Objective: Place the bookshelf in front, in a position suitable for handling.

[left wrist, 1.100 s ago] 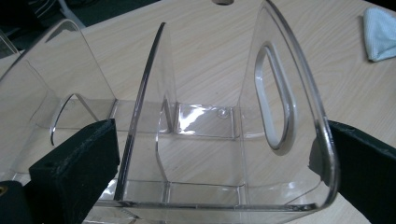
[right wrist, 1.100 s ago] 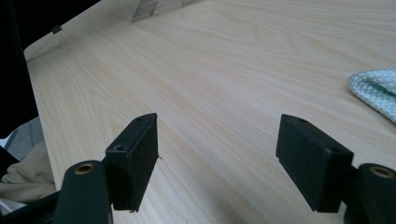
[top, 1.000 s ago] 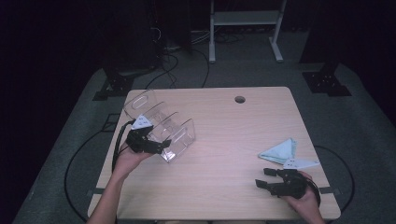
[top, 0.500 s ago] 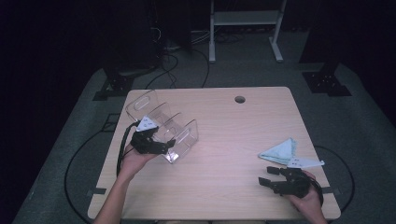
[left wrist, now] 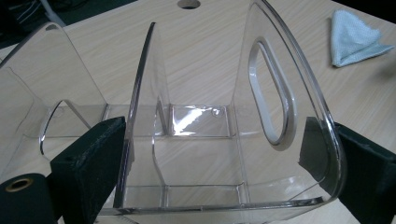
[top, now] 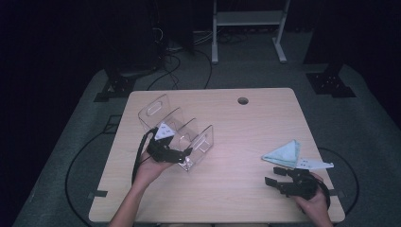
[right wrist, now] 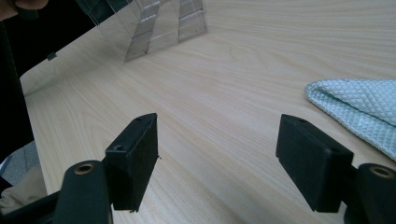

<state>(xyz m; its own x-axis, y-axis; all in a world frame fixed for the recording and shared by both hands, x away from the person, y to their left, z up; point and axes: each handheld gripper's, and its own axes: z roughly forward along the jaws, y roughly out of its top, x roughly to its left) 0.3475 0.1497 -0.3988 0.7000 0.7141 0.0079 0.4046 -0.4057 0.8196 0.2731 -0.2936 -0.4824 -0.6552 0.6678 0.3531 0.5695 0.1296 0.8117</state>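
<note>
A clear acrylic organizer with several upright dividers stands on the left half of the wooden table. My left gripper holds it at its near end. In the left gripper view the jaws of my left gripper press from outside on one divider and on the end panel with the oval handle slot. A folded light blue cloth lies near the right edge. My right gripper hovers just in front of the cloth, open and holding nothing; the cloth lies to the right of my right gripper.
A round cable hole sits at the table's far middle edge. Bare wood stretches between the organizer and the cloth. Cables and stand legs lie on the dark floor behind the table.
The left gripper and the organizer have shifted a little to the right and toward the table's middle. The right gripper has drifted slightly back toward the near right corner.
</note>
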